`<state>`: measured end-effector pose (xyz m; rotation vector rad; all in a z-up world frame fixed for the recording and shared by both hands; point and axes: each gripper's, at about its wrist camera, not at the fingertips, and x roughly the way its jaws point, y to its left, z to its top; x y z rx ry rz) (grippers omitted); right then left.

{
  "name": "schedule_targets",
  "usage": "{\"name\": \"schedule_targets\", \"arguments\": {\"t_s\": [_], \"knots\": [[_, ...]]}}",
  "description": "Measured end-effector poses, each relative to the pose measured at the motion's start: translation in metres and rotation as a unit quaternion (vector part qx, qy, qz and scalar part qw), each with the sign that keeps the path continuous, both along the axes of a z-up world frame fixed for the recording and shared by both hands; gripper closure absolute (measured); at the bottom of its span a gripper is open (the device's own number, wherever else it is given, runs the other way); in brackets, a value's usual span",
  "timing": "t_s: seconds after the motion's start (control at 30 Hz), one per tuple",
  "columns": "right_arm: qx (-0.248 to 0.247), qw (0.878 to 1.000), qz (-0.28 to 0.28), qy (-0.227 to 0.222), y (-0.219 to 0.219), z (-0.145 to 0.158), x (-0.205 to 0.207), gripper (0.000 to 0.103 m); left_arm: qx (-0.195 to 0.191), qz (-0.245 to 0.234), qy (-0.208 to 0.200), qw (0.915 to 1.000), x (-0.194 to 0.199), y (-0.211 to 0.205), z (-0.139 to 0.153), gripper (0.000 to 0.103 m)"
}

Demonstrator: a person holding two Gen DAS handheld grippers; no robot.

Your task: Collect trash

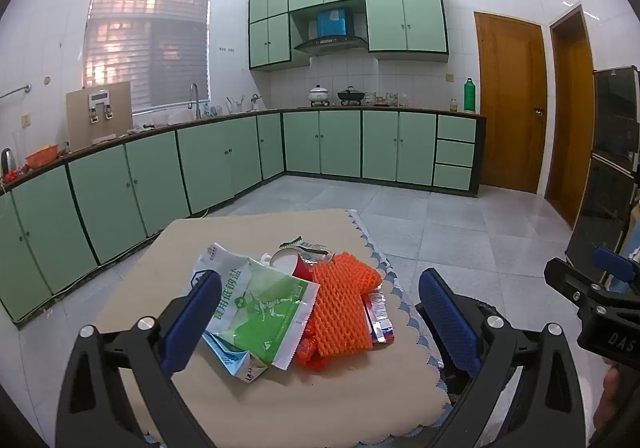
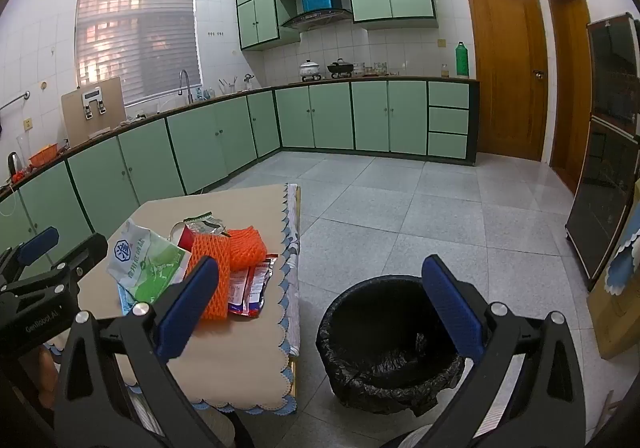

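My left gripper (image 1: 320, 312) gapes at the trash pile (image 1: 296, 304) dead ahead at twelve o'clock, while my right gripper (image 2: 320, 306), also apart, overlooks the bag-lined bin (image 2: 390, 344).

Kitchen backdrop as I see it from both claw cameras

Ahead of me, mint-green cabinets (image 1: 224, 160) run under an L-shaped counter, with matching wall cabinets (image 1: 404, 22) around a range hood (image 1: 331, 43). A white pot (image 1: 319, 93) and a dark wok (image 1: 351, 94) sit on the stove; a green bottle (image 1: 469, 89) stands near the counter's right end. I see a blinded window (image 1: 148, 48) above the faucet (image 1: 195, 100), two wooden doors (image 2: 504, 64), and a grey tiled floor (image 2: 400, 200).
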<state>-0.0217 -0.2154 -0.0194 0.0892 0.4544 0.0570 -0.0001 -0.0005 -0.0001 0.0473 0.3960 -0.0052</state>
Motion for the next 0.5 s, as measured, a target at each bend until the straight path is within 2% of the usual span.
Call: {"name": "schedule_targets", "arguments": {"t_s": [0.5], "knots": [[-0.001,1.0,0.0,0.001,0.0004,0.0012,-0.0002,0.005,-0.002,0.002,-0.003,1.0,-0.001,0.0006,-0.0024,0.006]]}}
